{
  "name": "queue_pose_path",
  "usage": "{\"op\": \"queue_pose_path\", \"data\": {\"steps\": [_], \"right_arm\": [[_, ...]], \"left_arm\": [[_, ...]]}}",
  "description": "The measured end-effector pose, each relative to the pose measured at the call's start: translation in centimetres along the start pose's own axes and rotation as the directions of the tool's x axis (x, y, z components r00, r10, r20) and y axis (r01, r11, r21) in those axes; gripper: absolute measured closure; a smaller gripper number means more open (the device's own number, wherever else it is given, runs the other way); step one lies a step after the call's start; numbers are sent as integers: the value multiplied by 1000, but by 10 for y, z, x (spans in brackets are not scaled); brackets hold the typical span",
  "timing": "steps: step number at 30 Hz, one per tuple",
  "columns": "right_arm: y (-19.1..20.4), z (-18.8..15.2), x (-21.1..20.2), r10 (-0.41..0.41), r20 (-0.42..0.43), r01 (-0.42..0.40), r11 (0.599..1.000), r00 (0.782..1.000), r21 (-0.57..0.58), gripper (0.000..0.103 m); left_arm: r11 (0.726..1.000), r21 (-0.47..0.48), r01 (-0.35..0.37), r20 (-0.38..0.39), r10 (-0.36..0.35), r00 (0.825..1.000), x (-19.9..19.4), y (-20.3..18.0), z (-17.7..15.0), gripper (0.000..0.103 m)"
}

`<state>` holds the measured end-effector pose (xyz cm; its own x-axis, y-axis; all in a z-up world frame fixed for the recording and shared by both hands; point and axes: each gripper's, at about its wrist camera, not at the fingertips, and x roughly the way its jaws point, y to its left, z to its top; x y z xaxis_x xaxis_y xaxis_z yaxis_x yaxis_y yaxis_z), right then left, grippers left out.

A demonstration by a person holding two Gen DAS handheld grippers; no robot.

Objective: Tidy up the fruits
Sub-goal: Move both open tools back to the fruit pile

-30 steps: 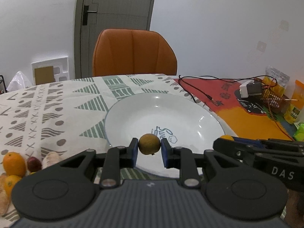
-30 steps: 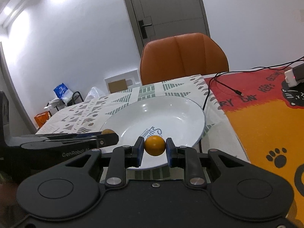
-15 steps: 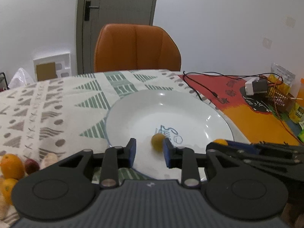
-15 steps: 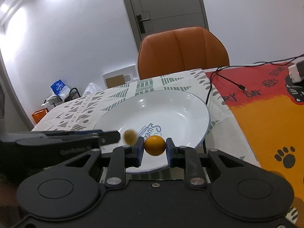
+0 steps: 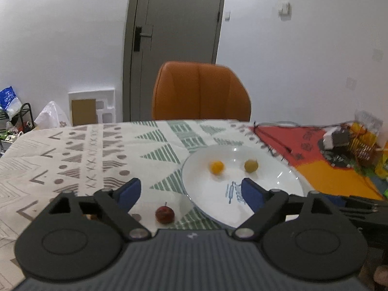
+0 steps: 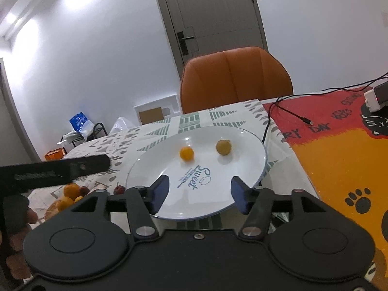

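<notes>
A white plate (image 5: 278, 189) (image 6: 155, 165) lies on the patterned tablecloth. In it lie a small orange fruit (image 5: 216, 167) (image 6: 186, 153) and a brownish-yellow fruit (image 5: 250, 165) (image 6: 223, 147), apart from each other. My left gripper (image 5: 191, 191) is open and empty, held above the plate's left rim. A small red fruit (image 5: 165, 214) (image 6: 119, 189) lies on the cloth between its fingers. My right gripper (image 6: 198, 194) is open and empty over the plate's near rim. A pile of oranges (image 6: 69, 194) lies to the left in the right wrist view.
An orange chair (image 5: 201, 92) (image 6: 235, 77) stands behind the table. A black cable (image 6: 291, 115) runs over the red and orange mat (image 6: 339, 150) to the right of the plate. A white adapter (image 6: 374, 97) and snack packets (image 5: 363, 140) sit at the far right.
Both grippers have opened and dropped their fruits into the plate. Both have pulled back and up, and the left one has shifted left.
</notes>
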<state>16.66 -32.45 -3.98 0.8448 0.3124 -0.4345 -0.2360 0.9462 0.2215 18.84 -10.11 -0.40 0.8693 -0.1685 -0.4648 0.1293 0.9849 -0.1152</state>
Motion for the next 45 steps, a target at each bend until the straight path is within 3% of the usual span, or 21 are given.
{"op": "queue_pose_path", "data": {"steps": [8, 27, 37, 45], "right_arm": [[15, -1, -10, 24, 25, -23, 999, 999, -37, 0], [43, -11, -14, 4, 12, -4, 997, 1000, -74, 0], [55, -15, -20, 21, 53, -18, 998, 998, -54, 0], [71, -18, -18, 37, 19, -36, 996, 999, -86, 0]], "left_arm": [[997, -59, -48, 39, 50, 998, -30, 29, -3, 7], [988, -98, -118, 6, 120, 993, -70, 89, -25, 6], [991, -91, -96, -10, 95, 995, -82, 103, -36, 6], [985, -145, -91, -49, 85, 995, -85, 125, -54, 6]]}}
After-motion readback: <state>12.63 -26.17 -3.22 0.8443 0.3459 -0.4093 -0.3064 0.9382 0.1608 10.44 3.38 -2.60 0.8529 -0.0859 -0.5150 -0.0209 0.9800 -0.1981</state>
